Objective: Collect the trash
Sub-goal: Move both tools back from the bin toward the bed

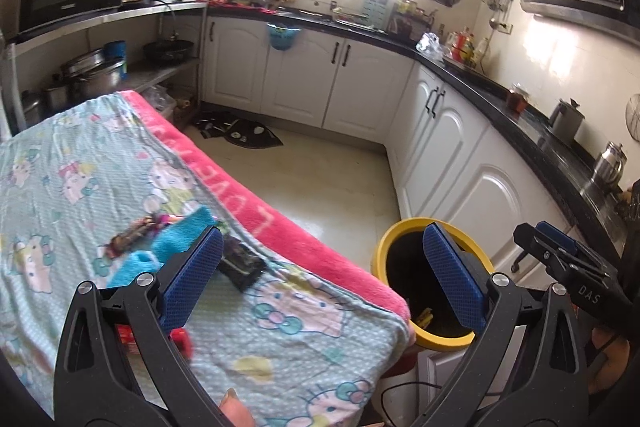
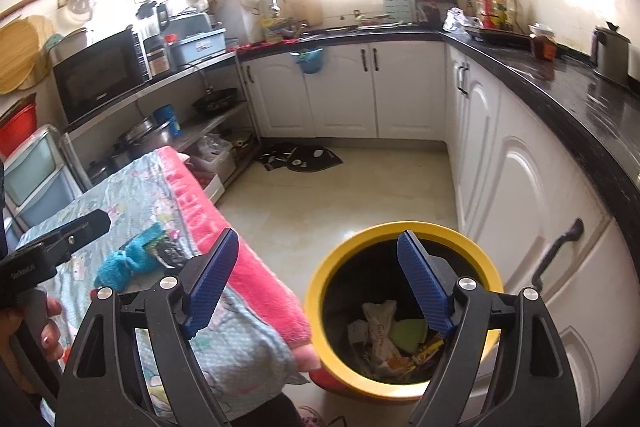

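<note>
My left gripper is open and holds nothing, hanging over the table's right edge. On the cartoon-cat towel lie a dark wrapper, a brown wrapper, a teal cloth and a red scrap. The yellow-rimmed bin stands on the floor right of the table. My right gripper is open and empty above the near-left side of the bin. Inside the bin lie crumpled paper, a green piece and a yellow wrapper.
White cabinets under a black counter run close along the right of the bin. A metal shelf with pots and a microwave stands behind the table. A dark mat lies on the pale floor. A hand holds the left gripper's handle.
</note>
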Motion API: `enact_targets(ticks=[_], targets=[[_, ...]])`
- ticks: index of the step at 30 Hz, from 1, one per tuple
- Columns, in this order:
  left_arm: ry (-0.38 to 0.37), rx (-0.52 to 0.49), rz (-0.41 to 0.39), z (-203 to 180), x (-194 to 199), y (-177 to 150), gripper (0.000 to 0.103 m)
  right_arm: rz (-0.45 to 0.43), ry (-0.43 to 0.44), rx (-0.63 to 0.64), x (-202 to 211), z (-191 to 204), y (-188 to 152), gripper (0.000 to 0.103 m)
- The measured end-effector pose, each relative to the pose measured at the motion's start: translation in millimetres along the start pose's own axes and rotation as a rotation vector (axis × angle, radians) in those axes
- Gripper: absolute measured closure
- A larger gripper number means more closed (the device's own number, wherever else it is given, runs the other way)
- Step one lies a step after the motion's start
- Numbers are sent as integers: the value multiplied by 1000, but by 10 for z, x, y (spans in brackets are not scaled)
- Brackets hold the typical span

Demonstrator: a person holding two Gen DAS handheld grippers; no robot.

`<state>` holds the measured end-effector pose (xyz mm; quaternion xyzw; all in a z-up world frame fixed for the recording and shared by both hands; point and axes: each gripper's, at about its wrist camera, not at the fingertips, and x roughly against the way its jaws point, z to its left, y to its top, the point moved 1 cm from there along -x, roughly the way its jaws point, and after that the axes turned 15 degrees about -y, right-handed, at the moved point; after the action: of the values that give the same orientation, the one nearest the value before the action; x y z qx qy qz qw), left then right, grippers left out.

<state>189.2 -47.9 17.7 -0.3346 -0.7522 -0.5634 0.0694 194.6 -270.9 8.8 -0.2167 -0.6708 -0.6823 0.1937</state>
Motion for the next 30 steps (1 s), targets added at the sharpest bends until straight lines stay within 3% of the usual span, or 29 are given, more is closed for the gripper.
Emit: enact_targets(ticks=[19,26,30], targets=[[215,84,-72,1019,677,79,11,-23,164,163,-62,1132,141,24],[295,149,-42,1576,680,47,11,9,214,257,-256,1591,63,24],[296,202,-7,1871,595,6,11,47,226,317,-457,1829,-37,24]])
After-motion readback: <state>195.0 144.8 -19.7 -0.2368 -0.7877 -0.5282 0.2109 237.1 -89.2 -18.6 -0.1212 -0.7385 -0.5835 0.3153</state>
